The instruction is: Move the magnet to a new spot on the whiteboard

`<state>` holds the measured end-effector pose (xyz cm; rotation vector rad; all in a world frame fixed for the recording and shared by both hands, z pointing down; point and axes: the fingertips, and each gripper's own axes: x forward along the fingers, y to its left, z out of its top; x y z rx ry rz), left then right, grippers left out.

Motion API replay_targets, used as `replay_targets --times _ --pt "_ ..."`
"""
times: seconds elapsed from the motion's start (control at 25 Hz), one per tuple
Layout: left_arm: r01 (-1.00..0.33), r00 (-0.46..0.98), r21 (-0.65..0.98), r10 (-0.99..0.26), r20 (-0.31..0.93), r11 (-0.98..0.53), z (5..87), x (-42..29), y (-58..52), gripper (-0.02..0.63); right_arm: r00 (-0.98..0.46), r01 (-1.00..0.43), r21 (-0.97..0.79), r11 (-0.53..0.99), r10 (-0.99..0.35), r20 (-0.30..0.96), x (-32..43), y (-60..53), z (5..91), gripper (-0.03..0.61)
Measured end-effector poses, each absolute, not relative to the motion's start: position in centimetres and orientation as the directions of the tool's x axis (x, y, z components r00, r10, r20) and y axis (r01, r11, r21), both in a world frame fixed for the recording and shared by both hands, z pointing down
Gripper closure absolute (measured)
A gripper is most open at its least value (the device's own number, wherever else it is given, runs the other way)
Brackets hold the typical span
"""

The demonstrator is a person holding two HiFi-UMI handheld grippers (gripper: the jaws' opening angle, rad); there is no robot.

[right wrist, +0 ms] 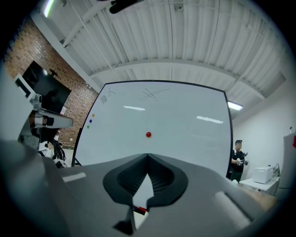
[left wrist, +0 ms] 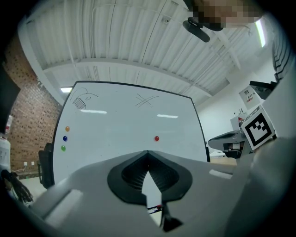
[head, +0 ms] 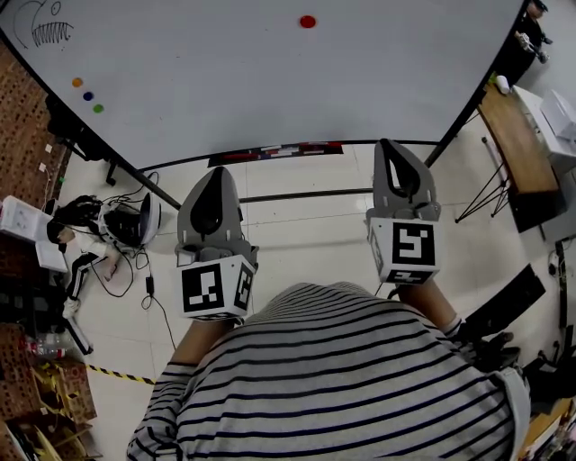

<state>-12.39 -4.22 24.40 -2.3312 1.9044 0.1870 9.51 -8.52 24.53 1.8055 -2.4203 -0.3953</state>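
Note:
A small red magnet [head: 308, 21] sticks on the big whiteboard [head: 225, 81], right of its middle; it also shows as the red magnet [left wrist: 157, 138] in the left gripper view and the red magnet [right wrist: 148, 134] in the right gripper view. Both grippers are held low in front of the person's striped shirt, well short of the board. The left gripper [head: 216, 175] points at the board's lower edge with its jaws together and nothing between them. The right gripper [head: 390, 145] is likewise shut and holds nothing.
Orange [head: 77, 82], blue [head: 87, 95] and green [head: 98, 108] magnets sit at the board's left side below a scribbled drawing [head: 43, 30]. A tray [head: 274, 151] with markers runs under the board. Cables and a headset [head: 126, 223] lie on the floor at left; a wooden table [head: 515, 144] stands at right.

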Motion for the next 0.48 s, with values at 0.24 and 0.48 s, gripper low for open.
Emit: replay_targets --times 0.24,0.48 --pt "-0.976 0.219 -0.017 -0.964 -0.15 -0.219 24.8 -14.5 -3.9 0.598 -0.337 -0.906 0.277 0.32 -0.942 -0.014 5.1 -7.9 26.1 0.578" --pt "-0.97 0.239 0.001 -0.96 -0.148 -0.241 25.3 -14.9 -4.4 0.598 -0.345 -0.894 0.304 0.329 -0.938 0.0 3.1 -8.3 26.3 0.578"
